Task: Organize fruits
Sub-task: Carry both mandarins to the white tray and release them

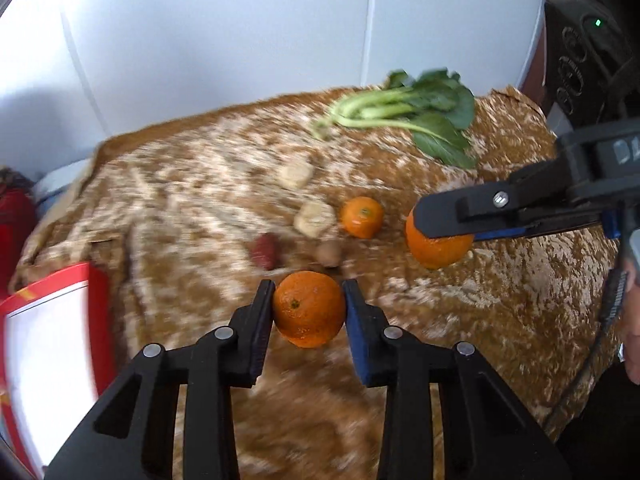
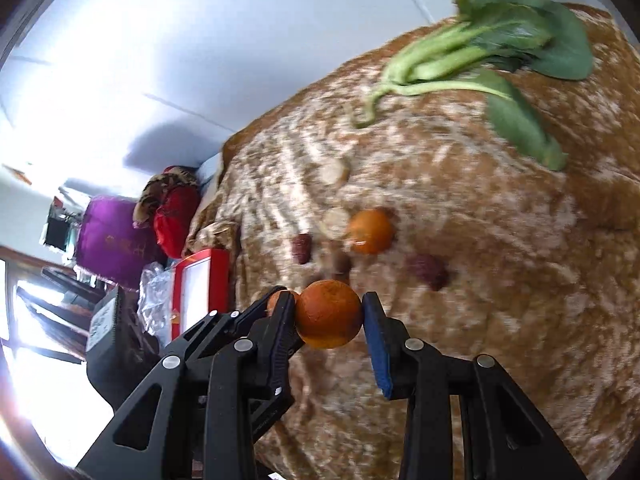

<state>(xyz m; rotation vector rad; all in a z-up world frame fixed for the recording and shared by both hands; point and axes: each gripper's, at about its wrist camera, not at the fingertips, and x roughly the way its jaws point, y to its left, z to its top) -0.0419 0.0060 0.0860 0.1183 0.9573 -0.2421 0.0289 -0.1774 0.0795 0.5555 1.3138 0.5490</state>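
Left wrist view, left gripper (image 1: 309, 309) clamping an orange (image 1: 309, 309), right gripper (image 2: 329, 316) clamping another orange (image 2: 329, 314), brown blanket (image 1: 520, 300) below.

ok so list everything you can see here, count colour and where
oranges: 3, orange; one in the left gripper, one in the right gripper, one loose mid-cloth
leafy greens: 1 bunch, green, far end of cloth
pale lumps: 2, beige, left of the loose orange
dark red fruits: 2, on cloth near the loose orange
cloth: 1, brown and white, covering the surface
box: 1, red and white, left edge
left gripper: black, fingers shut on orange
right gripper: black, fingers shut on orange
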